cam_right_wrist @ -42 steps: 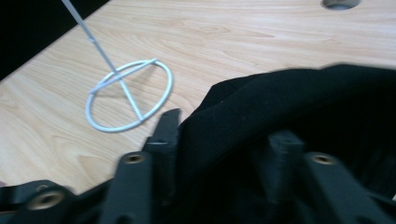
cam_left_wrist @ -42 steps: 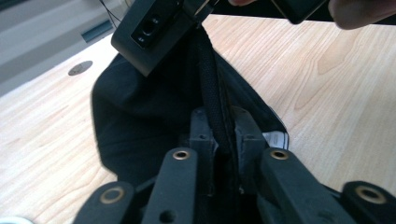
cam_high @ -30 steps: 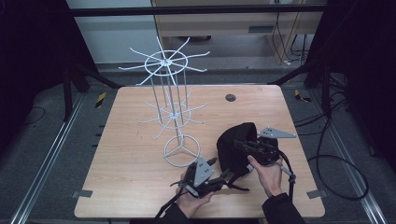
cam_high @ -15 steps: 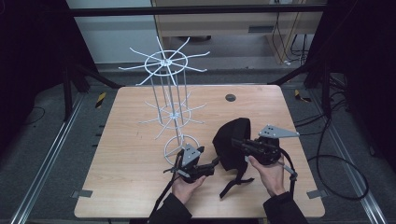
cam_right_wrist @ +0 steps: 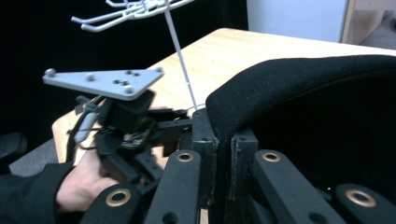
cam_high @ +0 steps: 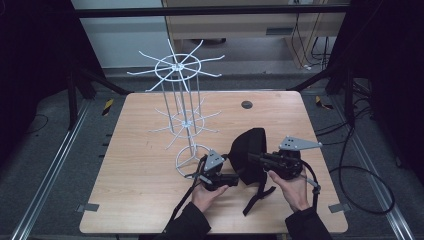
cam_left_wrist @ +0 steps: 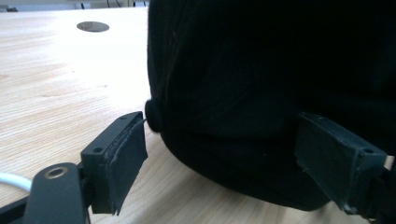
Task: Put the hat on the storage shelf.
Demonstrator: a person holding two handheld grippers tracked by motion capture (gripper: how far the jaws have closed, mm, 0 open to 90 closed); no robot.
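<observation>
While looking down from above, found a metal rail (cam_high: 50, 170) running along the dark floor at the far left of the frame, then a pale wooden table (cam_high: 140, 200) filling the middle. Noted a white wire rack (cam_high: 182, 125) standing upright left of centre on the board, and a small dark disc (cam_high: 246, 104) near its upper edge, well apart from the rest. Saw black cables (cam_high: 360, 175) looping over the floor at the right.

Lower down, just left of centre, caught the left hand (cam_high: 207, 192) coming up from the bottom edge, wrapped around the left gripper (cam_high: 235, 179), held low and level, near the rack's ringed foot and pointing right. Found its jaws apart, having just been opening, with the black cap (cam_high: 250, 152) between them but not pinched; in the left gripper view, saw the near pad just beside the cap's side button.

Found the cap lower centre of the frame, standing on edge on the wood between the two grippers, a strap (cam_high: 257, 192) trailing towards the bottom edge. To the right, saw the right gripper (cam_high: 252, 157) pointing left, clamped tight on the cap's rim, with the right hand (cam_high: 292, 187) gripping it from below.
</observation>
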